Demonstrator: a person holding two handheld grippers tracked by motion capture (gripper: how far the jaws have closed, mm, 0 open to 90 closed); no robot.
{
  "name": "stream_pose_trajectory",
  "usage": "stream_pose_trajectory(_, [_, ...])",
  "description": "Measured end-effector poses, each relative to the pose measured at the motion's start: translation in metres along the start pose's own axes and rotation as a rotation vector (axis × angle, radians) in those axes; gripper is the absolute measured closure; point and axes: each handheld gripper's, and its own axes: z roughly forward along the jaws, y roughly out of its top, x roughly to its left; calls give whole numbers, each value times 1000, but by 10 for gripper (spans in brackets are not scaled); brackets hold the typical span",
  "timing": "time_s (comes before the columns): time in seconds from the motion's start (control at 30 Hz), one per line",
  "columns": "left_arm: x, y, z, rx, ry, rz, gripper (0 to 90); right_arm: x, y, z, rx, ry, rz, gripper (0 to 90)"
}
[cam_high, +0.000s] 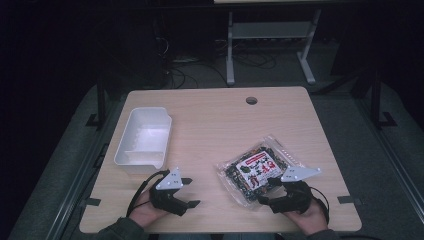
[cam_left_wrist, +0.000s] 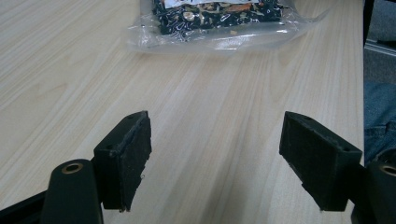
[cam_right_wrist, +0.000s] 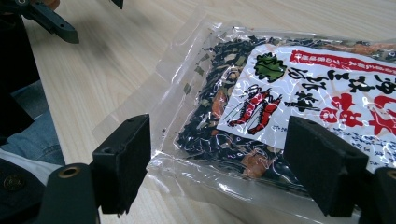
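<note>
Clear plastic snack packet, dark dried mix with a white-and-red label, lies flat on the wooden table, right of centre and near the front. Its long axis runs diagonally, from front-left to back-right. Right gripper sits at the packet's near edge, jaws spread wide, straddling the bag's near end in the right gripper view, nothing pinched. Left gripper is released too, jaws wide over bare wood, well apart from the packet. White plastic bin stands at the left side, just beyond the left gripper. Bare tabletop between bin and packet; round cable hole near the back edge.
</note>
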Motion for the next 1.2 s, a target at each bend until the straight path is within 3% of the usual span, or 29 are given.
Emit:
stream_pose_trajectory(0.17, [0, 0, -1, 0, 1, 3, 244, -3, 2, -3, -15, -14, 17, 215])
stream_pose_trajectory(0.37, [0, 0, 0, 3, 5, 1, 241, -13, 6, -10, -46, -68, 34, 212])
stream_pose_trajectory(0.7, [1, 0, 1, 6, 3, 4, 240, -44, 9, -33, -94, -188, 121, 225])
stream_pose_trajectory(0.87, [1, 0, 1, 11, 4, 6, 240, -64, 6, -45, -124, -245, 195, 239])
stream_pose_trajectory(1.2, [0, 0, 1, 10, 4, 9, 240, -90, -7, -61, -118, -332, 300, 268])
